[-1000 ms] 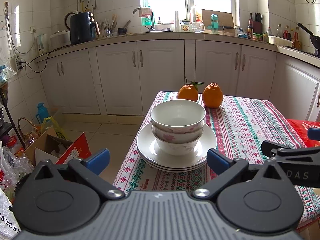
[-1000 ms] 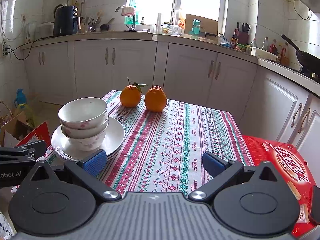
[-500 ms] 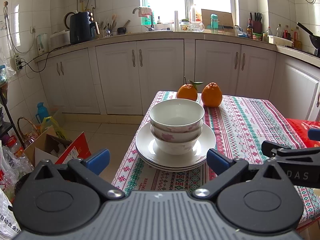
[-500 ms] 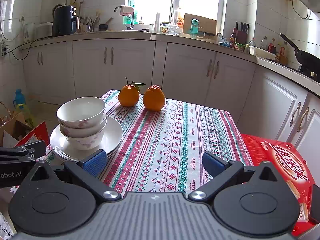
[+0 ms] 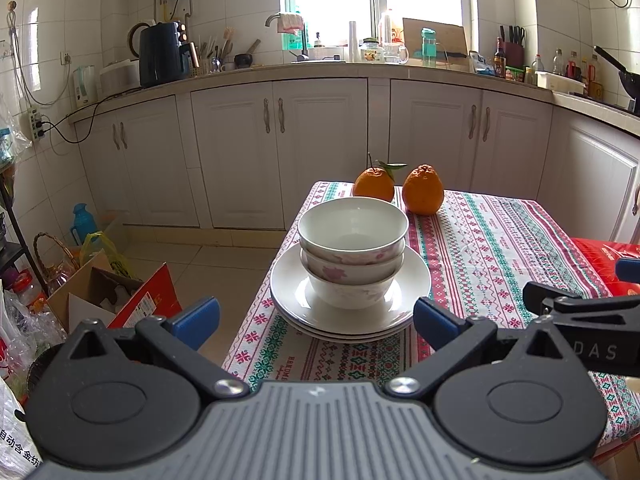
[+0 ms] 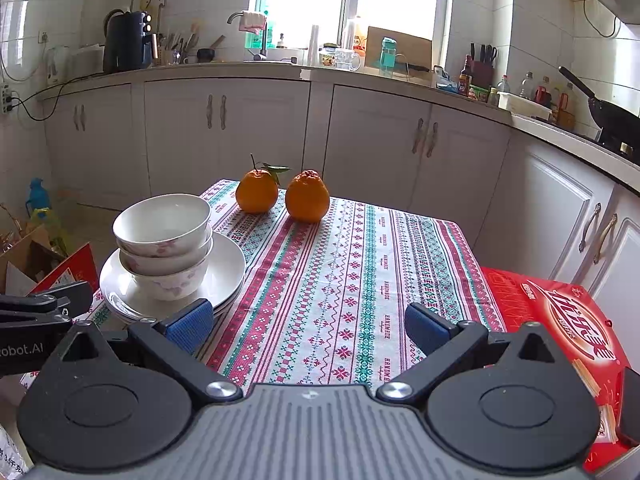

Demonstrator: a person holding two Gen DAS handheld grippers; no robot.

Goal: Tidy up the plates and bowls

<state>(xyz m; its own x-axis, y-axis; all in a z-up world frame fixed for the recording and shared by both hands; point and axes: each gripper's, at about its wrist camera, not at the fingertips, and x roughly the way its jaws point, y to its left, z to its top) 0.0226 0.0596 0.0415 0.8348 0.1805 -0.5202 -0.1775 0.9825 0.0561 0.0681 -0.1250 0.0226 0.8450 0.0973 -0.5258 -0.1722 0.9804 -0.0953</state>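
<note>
Left wrist: left gripper point(image 5: 316, 316) open, empty, facing bowls point(image 5: 353, 248) nested on plates point(image 5: 351, 294) near the table's point(image 5: 480, 248) left edge.
Right gripper point(image 6: 306, 320) open too, over cloth. Stack looks done; if moved, support the plates from below, level.

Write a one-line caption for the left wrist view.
Open left claw faces three nested bowls on stacked plates; two oranges behind.

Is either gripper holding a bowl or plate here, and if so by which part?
Nothing is held. The left gripper and right gripper are both open and empty, short of the stacked bowls on the plates.
</note>
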